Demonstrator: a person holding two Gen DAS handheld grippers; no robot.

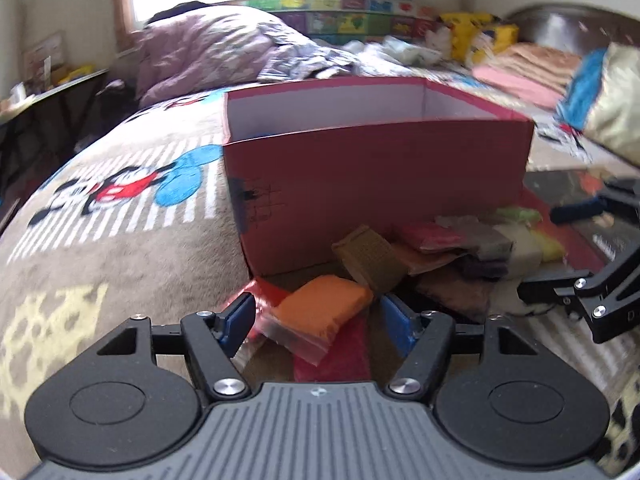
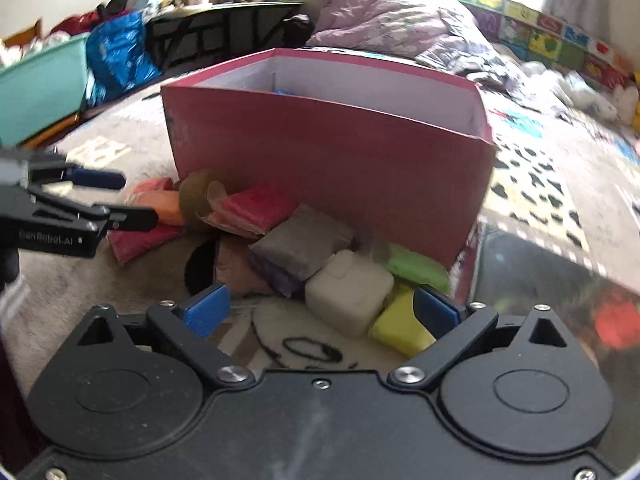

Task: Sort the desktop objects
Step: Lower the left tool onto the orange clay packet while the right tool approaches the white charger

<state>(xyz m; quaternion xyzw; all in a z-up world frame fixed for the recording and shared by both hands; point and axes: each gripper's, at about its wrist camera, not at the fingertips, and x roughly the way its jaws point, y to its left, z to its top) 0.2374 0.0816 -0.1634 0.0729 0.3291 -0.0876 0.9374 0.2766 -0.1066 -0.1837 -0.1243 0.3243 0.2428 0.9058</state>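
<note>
While resting on a cartoon-print blanket over the bed, stands broadside to both cameras: tall red cardboard box, open at the top, a glimpse of blue inside in the right wrist view. Heaped against its near wall, touching it: pile of bagged clay blocks. Nearest the left gripper: orange clay bag, straight ahead between the blue pads, long axis slanting from lower left toward upper right, lying over a red bag. Jaws spread wide on either side of it, holding nothing; contact with the bag's edges impossible to tell. Nearest the right gripper: off-white clay block, dead ahead, with a yellow block just beside the right pad. Jaws spread wider than the block, empty, not yet around it. Likely next: closing the left on the orange bag, then lifting over the box wall.
</note>
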